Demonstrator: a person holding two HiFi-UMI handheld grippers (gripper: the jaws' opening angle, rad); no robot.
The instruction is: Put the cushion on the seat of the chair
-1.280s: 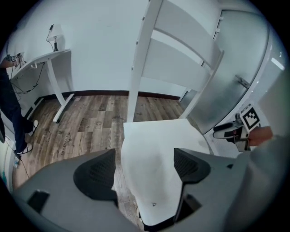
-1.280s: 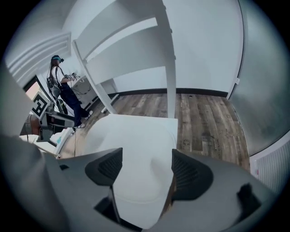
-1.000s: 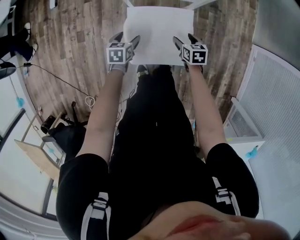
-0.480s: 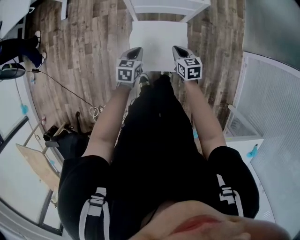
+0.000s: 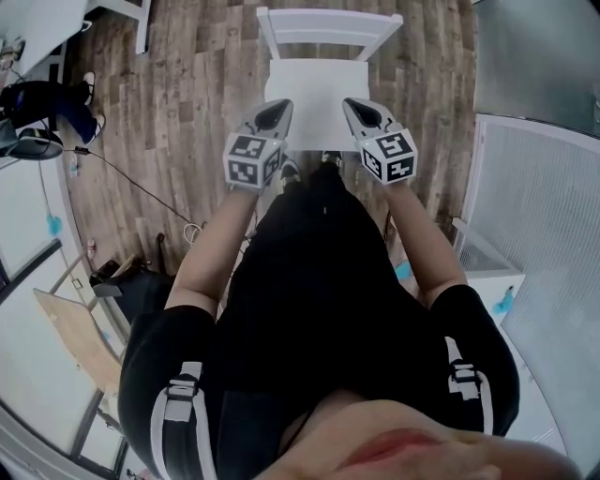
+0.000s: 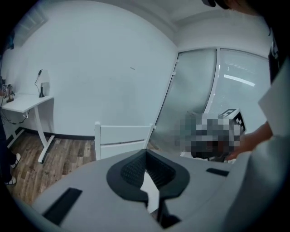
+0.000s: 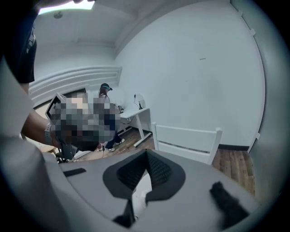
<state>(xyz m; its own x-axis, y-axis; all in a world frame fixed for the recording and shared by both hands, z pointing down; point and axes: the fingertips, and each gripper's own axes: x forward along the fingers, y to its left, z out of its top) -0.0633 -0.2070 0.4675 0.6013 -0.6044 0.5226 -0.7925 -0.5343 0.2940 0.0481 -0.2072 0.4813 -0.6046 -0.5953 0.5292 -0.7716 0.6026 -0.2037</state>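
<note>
Head view shows left tongs (image 5: 277,111) and right tongs (image 5: 359,110) each pinched shut on a near corner of the flat white square cushion (image 5: 317,94), a two-point hold to keep it spread level. It hangs before the backrest of the white wooden chair (image 5: 328,25), seemingly above the seat, not yet laid down.

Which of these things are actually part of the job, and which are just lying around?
Part of the job: white cushion lying on the seat, white chair, left gripper, right gripper, both shut and empty.
Just lying about: floor cable, white desk, desk lamp.
</note>
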